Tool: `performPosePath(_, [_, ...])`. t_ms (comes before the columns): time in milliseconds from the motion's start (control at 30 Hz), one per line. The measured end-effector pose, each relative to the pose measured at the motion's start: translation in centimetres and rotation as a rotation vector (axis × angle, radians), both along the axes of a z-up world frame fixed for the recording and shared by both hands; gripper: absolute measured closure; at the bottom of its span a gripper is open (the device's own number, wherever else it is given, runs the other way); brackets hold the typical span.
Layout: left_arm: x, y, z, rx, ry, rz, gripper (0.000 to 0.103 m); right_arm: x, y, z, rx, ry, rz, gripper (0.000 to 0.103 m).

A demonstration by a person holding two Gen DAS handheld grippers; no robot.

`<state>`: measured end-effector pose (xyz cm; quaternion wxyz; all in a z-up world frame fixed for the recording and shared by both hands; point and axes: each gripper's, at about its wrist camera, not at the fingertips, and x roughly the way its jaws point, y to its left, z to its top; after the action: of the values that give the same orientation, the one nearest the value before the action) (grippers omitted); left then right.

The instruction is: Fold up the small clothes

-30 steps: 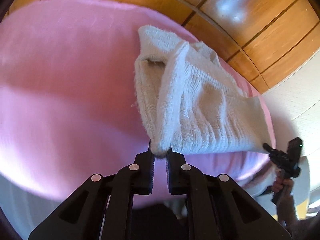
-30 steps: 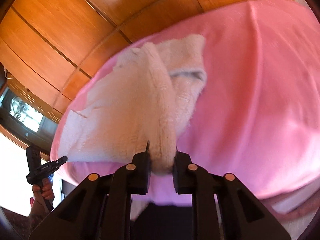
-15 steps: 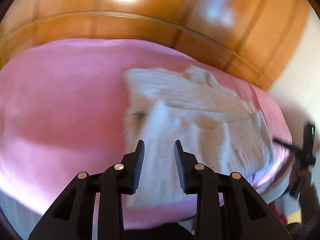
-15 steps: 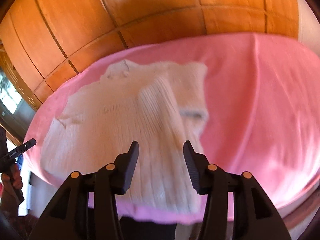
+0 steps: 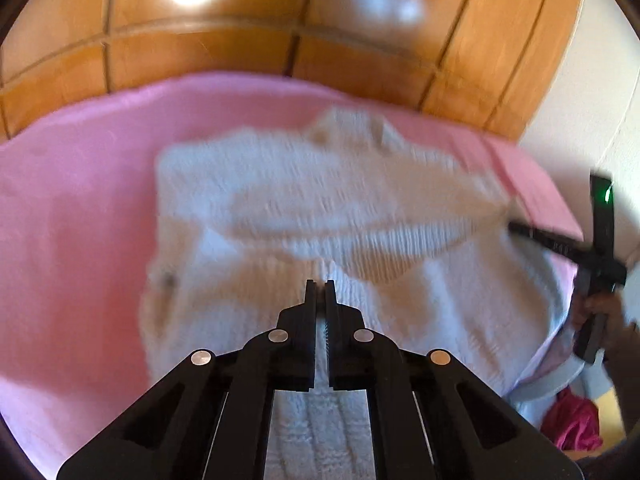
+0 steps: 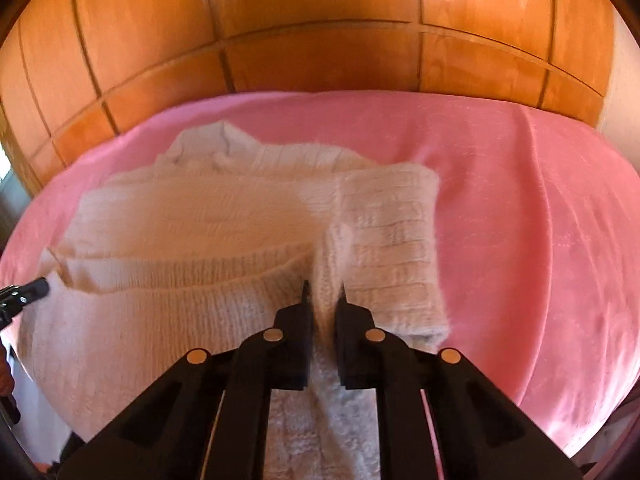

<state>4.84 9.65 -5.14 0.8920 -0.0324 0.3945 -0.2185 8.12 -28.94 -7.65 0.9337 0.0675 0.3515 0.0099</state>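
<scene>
Knit sweater (image 6: 200,248) pinched, right view only

A pink blanket (image 6: 520,208) covers the surface, smooth with a few soft creases, and drapes over its near edge. Behind it stands a wall of glossy orange-brown wooden panels (image 6: 320,24), split by thin dark grooves and carrying bright reflections of light near the top. In the left wrist view, a pale cream wall (image 5: 576,80) meets the panels on the right. Low in that corner lies a crumpled magenta cloth (image 5: 572,424), blurred.
</scene>
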Motion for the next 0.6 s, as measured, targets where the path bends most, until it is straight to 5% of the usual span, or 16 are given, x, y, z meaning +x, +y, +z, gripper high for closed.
performPosePath(167, [2.5, 1.8, 0.2, -0.052, 0.0, 0.108, 0.101, 0.7, -1.2, -1.5, 0.044, 0.027, -0.043, 0.095])
performPosePath(300, [4.4, 1.4, -2.5, 0.033, 0.087, 0.163, 0.101, 0.9, -1.3, -2.2, 0.057, 0.02, -0.056, 0.095])
performPosePath(400, [3.6, 2.7, -1.9, 0.019, 0.087, 0.168, 0.1, 0.6, -1.5, -2.2, 0.063, 0.014, -0.051, 0.095])
performPosePath(533, [1.1, 6.0, -0.2, -0.032, 0.053, 0.211, 0.03, 0.5, -1.7, -2.2, 0.082, 0.012, -0.045, 0.093])
performPosePath(600, [-0.1, 7.3, 0.2, -0.07, 0.045, 0.197, 0.028, 0.4, -2.0, -2.0, 0.104, 0.013, -0.043, 0.091])
